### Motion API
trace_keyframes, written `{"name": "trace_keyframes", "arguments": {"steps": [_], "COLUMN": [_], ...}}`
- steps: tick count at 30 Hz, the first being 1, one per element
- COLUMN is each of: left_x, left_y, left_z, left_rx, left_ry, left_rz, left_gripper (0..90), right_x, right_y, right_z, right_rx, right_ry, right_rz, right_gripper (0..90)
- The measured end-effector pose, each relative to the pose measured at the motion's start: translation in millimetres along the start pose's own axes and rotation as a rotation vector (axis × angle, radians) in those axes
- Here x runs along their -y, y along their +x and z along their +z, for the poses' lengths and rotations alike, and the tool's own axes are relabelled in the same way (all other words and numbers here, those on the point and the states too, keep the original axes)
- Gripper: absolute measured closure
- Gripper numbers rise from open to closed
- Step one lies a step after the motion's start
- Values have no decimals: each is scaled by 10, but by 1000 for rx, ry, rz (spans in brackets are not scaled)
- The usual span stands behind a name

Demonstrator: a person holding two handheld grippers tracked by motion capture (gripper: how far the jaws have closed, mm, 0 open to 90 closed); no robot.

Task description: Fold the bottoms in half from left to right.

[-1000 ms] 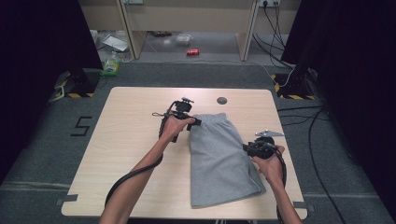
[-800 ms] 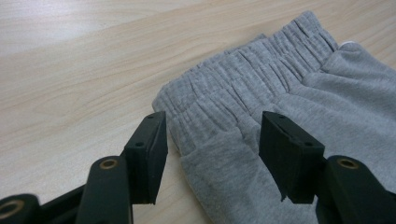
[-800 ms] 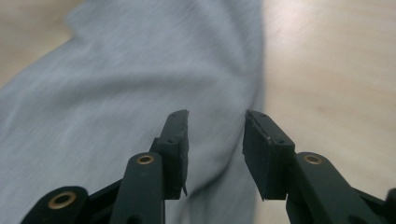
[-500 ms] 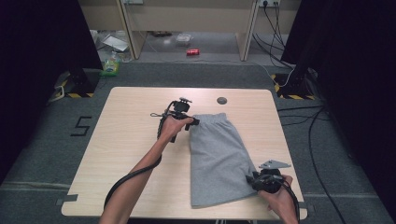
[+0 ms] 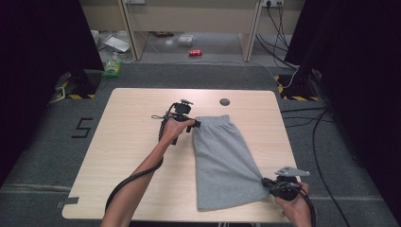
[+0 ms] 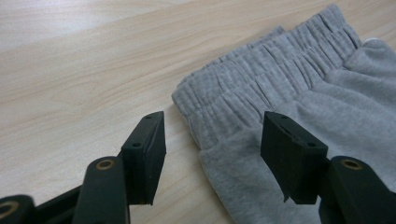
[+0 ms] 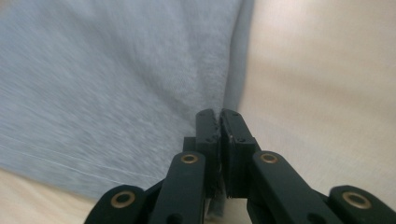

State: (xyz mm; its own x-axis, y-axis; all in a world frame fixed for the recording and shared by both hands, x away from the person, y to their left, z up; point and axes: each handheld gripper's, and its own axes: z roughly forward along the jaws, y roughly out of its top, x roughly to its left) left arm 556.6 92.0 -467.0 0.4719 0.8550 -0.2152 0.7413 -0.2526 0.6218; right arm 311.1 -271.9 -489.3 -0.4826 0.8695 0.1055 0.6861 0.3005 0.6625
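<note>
The right gripper (image 5: 268, 183) is nearest, down by the front edge of the table (image 5: 132, 142), at about five o'clock. A hand (image 5: 295, 205) holds it. Its jaws have just been closing, and now they are pressed together. In the right gripper view, the right gripper (image 7: 219, 119) pinches the side edge of the grey shorts (image 7: 116, 70), and the cloth puckers a bit where the jaws bite it.

The grey shorts (image 5: 224, 161) lie flat in the middle of the table, a little toward three o'clock. The leg end is near the front edge. The stretchy waistband (image 5: 213, 122) is at the far end, at twelve o'clock.

Farther off, the left gripper (image 5: 191, 124) sits at the waistband's eleven o'clock corner, with a hand (image 5: 174, 128) around it. In the left gripper view, the left gripper (image 6: 212, 140) has its jaws spread apart. The corner of the waistband (image 6: 224, 100) lies between them, but the pads do not squeeze it. One pad is over bare wood, the other over the cloth.

A small dark round spot (image 5: 225, 101) shows on the table past the shorts.
</note>
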Motion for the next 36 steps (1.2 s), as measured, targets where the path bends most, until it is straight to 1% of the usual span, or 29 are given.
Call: {"name": "trace_keyframes", "arguments": {"steps": [1, 2, 3, 4, 5, 7, 9, 10, 12, 14, 15, 17, 18, 19, 21, 23, 27, 29, 30, 31, 32, 34, 36], "left_x": [1, 0, -3, -7, -10, -15, -24, -27, -33, -39, -38, -32, -30, -30, -31, -37, -38, -53, -70, -76, -79, -77, -74], "left_y": [-9, -19, -22, -19, -15, -3, 14, 22, 38, 54, 59, 64, 63, 60, 55, 56, 42, 27, 15, 6, -4, -22, -27], "left_z": [5, 10, 13, 20, 28, 44, 48, 48, 48, 57, 64, 80, 85, 87, 92, 114, 201, 229, 245, 260, 284, 330, 326], "left_rx": [1, 3, 4, 4, 2, -5, -8, -8, -11, -15, -14, -15, -13, -12, -10, -6, -2, -9, -19, -28, -40, -48, -50], "left_ry": [-1, 0, -1, -2, -3, -2, -13, -19, -19, -21, -23, -22, -22, -24, -26, -24, -24, -32, -42, -47, -46, -45, -48], "left_rz": [0, 4, 3, 3, -2, -11, -22, -31, -37, -43, -46, -54, -56, -51, -50, -45, -40, -37, -31, -27, -21, -20, -14], "left_gripper": [398, 397, 397, 395, 393, 388, 382, 380, 376, 373, 373, 373, 373, 374, 377, 395, 471, 501, 507, 527, 530, 535, 537], "right_x": [32, 40, 9, -11, -33, -67, -102, -120, -156, -194, -215, -240, -245, -246, -233, -180, 2, 112, 152, 199, 208, 201, 189], "right_y": [-12, -12, 3, 10, 28, 88, 179, 240, 369, 513, 600, 711, 736, 756, 705, 596, 423, 326, 291, 225, 194, 163, 176], "right_z": [58, 80, 52, 34, 9, -28, -41, -41, -26, -8, 7, 46, 64, 87, 117, 127, 65, 27, 15, 0, -13, -26, -13], "right_rx": [-1, -9, 14, 29, 47, 63, 61, 50, 22, -27, -60, -92, -95, -100, -85, -65, -33, -12, -9, -36, -48, -45, -52], "right_ry": [22, 15, 23, 12, -5, -22, -43, -49, -67, -86, -93, -87, -82, -76, -62, -47, -19, 0, 0, -29, -36, -32, -25], "right_rz": [1, 14, 0, -10, -7, -16, -40, -49, -85, -106, -108, -129, -143, -139, -128, -96, -37, -24, -10, 18, 36, 36, 30], "right_gripper": [861, 843, 801, 752, 710, 660, 629, 620, 613, 613, 616, 618, 617, 614, 602, 589, 567, 570, 594, 609, 617, 609, 556]}}
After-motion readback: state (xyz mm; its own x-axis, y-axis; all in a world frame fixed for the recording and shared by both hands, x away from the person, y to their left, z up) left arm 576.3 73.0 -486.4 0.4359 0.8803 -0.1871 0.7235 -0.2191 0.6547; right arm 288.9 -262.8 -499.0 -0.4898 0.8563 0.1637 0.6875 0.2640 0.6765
